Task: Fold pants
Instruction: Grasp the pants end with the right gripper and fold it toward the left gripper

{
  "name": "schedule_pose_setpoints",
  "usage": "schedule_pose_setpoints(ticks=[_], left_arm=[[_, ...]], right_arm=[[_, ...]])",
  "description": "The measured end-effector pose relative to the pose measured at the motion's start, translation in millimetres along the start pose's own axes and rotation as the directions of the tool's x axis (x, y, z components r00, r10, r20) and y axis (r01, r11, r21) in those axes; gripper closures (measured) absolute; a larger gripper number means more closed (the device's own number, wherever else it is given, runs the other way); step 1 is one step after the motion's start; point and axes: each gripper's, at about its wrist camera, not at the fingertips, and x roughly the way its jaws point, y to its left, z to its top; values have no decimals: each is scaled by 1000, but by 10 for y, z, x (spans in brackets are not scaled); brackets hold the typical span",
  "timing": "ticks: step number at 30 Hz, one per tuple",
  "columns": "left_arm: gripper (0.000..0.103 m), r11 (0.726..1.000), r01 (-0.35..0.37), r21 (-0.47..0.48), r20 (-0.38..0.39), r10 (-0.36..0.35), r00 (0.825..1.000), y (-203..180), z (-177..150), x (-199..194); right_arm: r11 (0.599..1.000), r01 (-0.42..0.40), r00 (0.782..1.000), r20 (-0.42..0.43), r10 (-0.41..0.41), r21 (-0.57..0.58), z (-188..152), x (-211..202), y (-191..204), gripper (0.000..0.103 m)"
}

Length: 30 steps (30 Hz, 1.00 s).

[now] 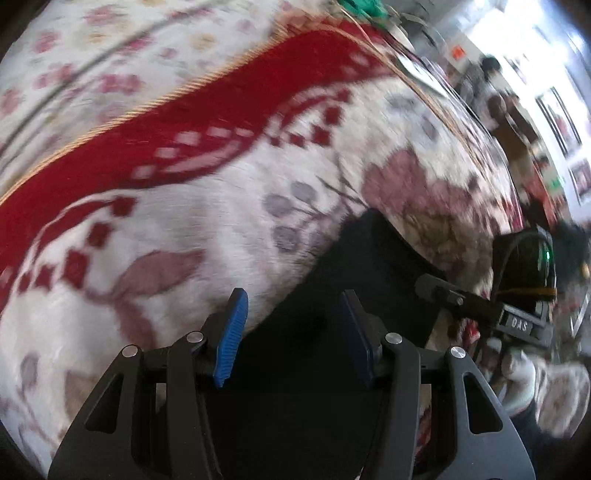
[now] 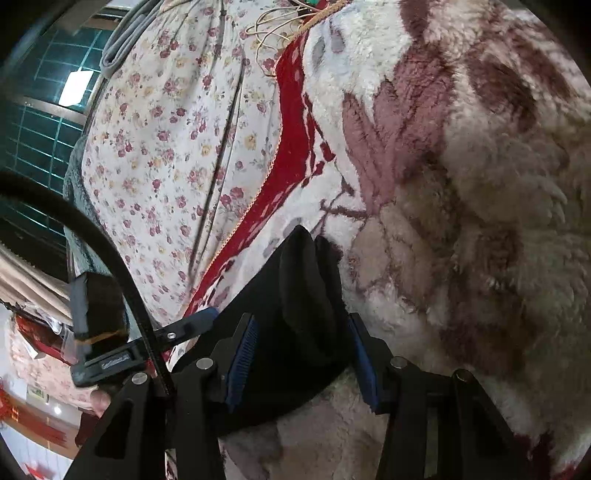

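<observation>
Black pants [image 1: 332,288] lie on a fluffy white blanket with red and mauve flowers [image 1: 184,236]. In the blurred left wrist view my left gripper [image 1: 293,299] hovers over the pants' left part, jaws open, with dark cloth showing between its blue pads [image 1: 232,332]. One finger of the right gripper [image 1: 439,290] reaches onto the pants from the right. In the right wrist view a raised fold of the pants [image 2: 303,280] runs between the pads of my right gripper [image 2: 303,319], whose jaws stand apart around it. A finger of the left gripper [image 2: 199,318] touches the pants' left edge.
The blanket's red border [image 1: 207,110] runs diagonally beside a small-flowered sheet [image 2: 166,147]. A black cable [image 2: 110,258] arcs across the left. A tangle of cord [image 2: 280,26] lies at the far end. A window grid [image 2: 40,110] and room clutter [image 1: 517,129] show past the bed's edges.
</observation>
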Motion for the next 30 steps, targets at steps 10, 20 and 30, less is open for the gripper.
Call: schedule_pose_setpoints(ticks=[10, 20, 30], left_arm=[[34, 982, 60, 176, -108, -42, 993, -217, 95, 268], [81, 976, -1, 218, -35, 9, 999, -249, 49, 177], [87, 974, -31, 225, 74, 15, 997, -394, -9, -331]], right_arm=[[999, -34, 999, 8, 34, 4, 19, 6, -24, 56], [995, -77, 996, 43, 80, -71, 5, -10, 83, 89], [969, -203, 972, 91, 217, -143, -24, -270, 457, 90]])
